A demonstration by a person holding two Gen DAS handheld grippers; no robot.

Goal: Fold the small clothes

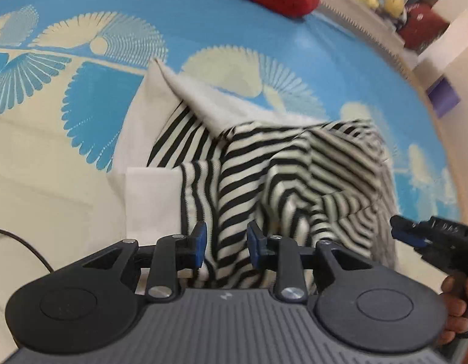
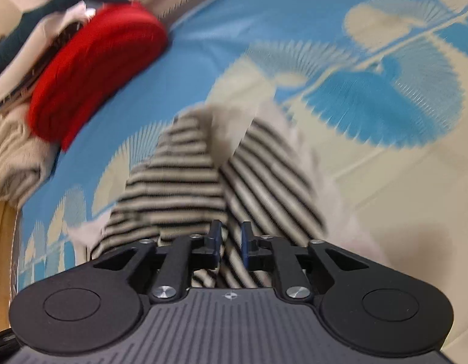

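We see the black-and-white striped garment (image 1: 264, 176), with plain white panels, bunched on the blue patterned bedspread (image 1: 203, 21). Our left claw (image 1: 226, 242) and right claw (image 2: 230, 239) each pinch a striped fold. A red cushion (image 2: 94, 72) lies beyond.

Each hand-held gripper (image 1: 226, 244) is black with blue pads (image 1: 200, 242) (silver screws, ribbed grey body).
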